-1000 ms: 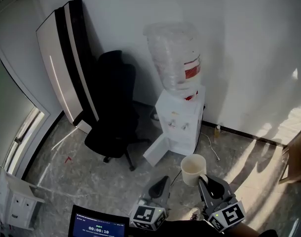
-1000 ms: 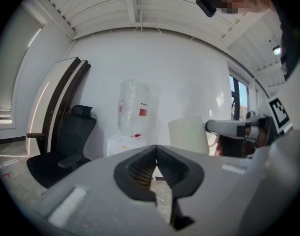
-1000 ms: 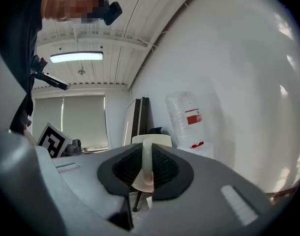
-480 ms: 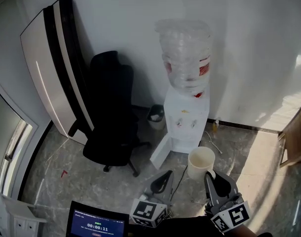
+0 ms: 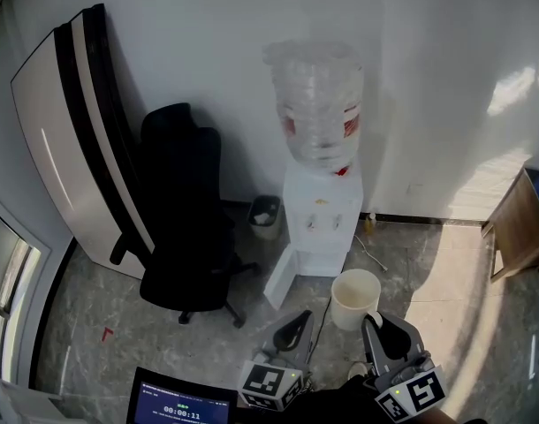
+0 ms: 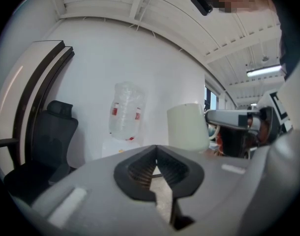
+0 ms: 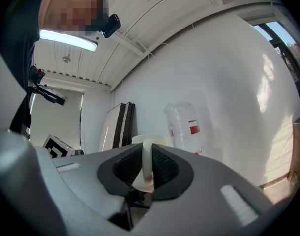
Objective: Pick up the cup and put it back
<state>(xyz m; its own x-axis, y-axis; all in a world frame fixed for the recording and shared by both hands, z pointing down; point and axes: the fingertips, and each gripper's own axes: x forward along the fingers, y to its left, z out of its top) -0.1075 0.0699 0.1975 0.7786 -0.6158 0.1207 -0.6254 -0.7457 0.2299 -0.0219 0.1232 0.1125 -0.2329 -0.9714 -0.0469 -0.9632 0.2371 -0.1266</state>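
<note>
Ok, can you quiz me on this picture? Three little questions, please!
1. True or false: the right gripper has its jaws shut on the handle of the cream round cup.
2. What sits on top of the white boxy water dispenser? A) a clear plastic water bottle B) a green plant C) a lamp
3. Fill in: in the head view, the black office chair stands to the dispenser's ____.
Key: 1 true; 2 A; 3 left.

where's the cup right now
In the head view the cream plastic cup is low and right of centre, held by its handle in the right claw, with the white water dispenser just beyond it.
</note>
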